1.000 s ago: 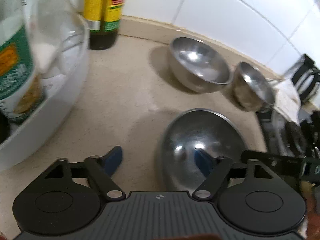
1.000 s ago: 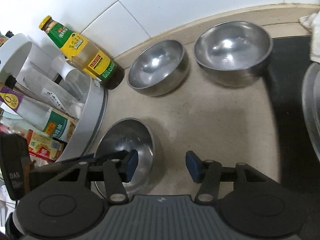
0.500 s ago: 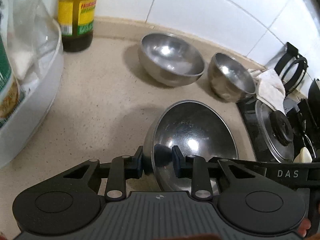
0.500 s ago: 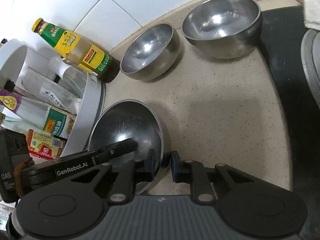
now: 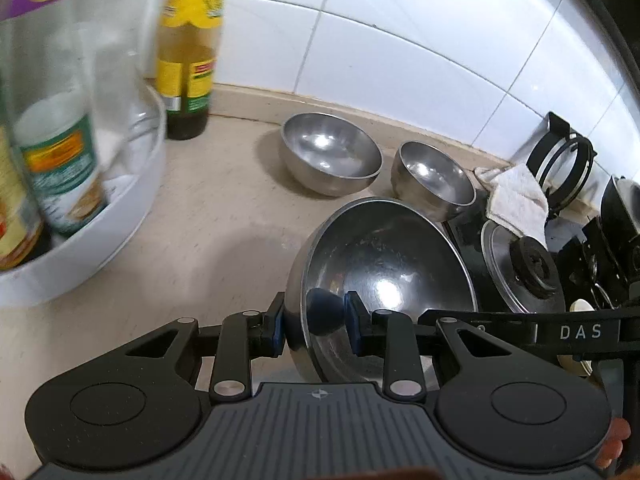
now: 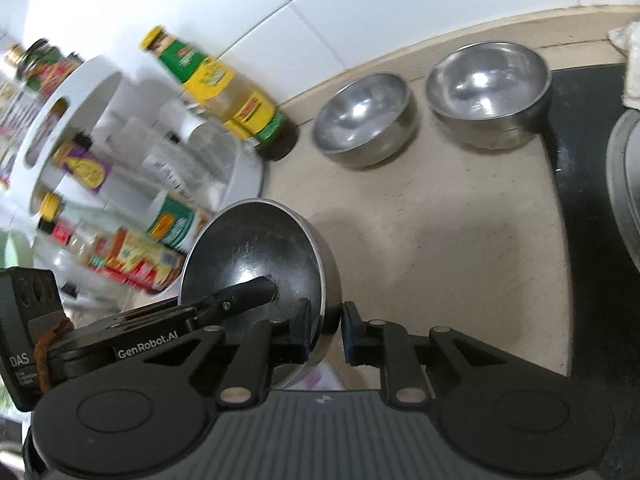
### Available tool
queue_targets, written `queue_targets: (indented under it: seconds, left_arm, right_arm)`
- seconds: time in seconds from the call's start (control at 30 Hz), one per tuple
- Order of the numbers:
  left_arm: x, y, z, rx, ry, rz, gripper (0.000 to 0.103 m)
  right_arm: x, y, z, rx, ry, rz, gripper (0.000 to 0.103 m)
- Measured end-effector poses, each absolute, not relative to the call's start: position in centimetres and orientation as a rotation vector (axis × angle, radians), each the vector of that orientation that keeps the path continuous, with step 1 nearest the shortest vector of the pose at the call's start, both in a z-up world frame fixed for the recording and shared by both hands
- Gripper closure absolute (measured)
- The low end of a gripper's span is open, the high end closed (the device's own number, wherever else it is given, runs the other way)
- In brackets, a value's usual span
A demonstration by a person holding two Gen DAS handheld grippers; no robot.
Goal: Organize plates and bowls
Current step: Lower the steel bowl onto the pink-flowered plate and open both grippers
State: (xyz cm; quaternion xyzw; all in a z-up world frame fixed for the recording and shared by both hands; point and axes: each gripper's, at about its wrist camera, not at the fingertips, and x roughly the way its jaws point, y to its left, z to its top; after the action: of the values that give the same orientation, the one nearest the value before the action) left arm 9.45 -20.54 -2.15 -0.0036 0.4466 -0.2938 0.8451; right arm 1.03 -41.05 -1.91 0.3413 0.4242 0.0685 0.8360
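A large steel bowl (image 5: 384, 264) is held tilted above the beige counter by both grippers. My left gripper (image 5: 314, 328) is shut on its left rim. My right gripper (image 6: 326, 330) is shut on its right rim, where the bowl also shows in the right wrist view (image 6: 256, 248). Two smaller steel bowls stand upright near the wall: a wider one (image 5: 330, 152) on the left and a deeper one (image 5: 434, 178) on the right. They also show in the right wrist view, the wider bowl (image 6: 362, 118) and the deeper bowl (image 6: 486, 94).
A white round rack (image 5: 120, 208) with jars and packets stands at the left. A yellow-labelled sauce bottle (image 5: 188, 60) stands by the tiled wall. A black stove with a pot lid (image 5: 524, 264) and a white cloth (image 5: 516, 200) lie at the right.
Both grippers closed on the large bowl's rim and lifted it off the counter, tilting it. The views rose and pulled back from the counter.
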Motion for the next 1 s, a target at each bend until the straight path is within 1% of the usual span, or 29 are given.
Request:
queue_targets:
  seconds: [0.17, 0.27, 0.5, 1.0]
  left_arm:
    - [6.9, -18.1, -2.2, -0.053, 0.946, -0.584, 0.066]
    - [5.6, -16.7, -2.6, -0.059, 0.963, -0.586, 0.064]
    - [3.9, -13.7, -3.0, -0.067, 0.99, -0.603, 0.064]
    - [2.4, -12.1, -4.4, -0.042, 1.043, -0.696, 0.064]
  right_arm:
    - [-0.2, -39.3, -1.5, 0.682, 0.936, 0.216, 0.086]
    - [-1.0, -38.2, -1.2, 0.663, 0.956, 0.235, 0.086]
    - [-2.7, -35.4, -1.0, 0.667, 0.991, 0.229, 0.086]
    - [-5.5, -33.0, -1.5, 0.706, 1.034, 0.13, 0.087]
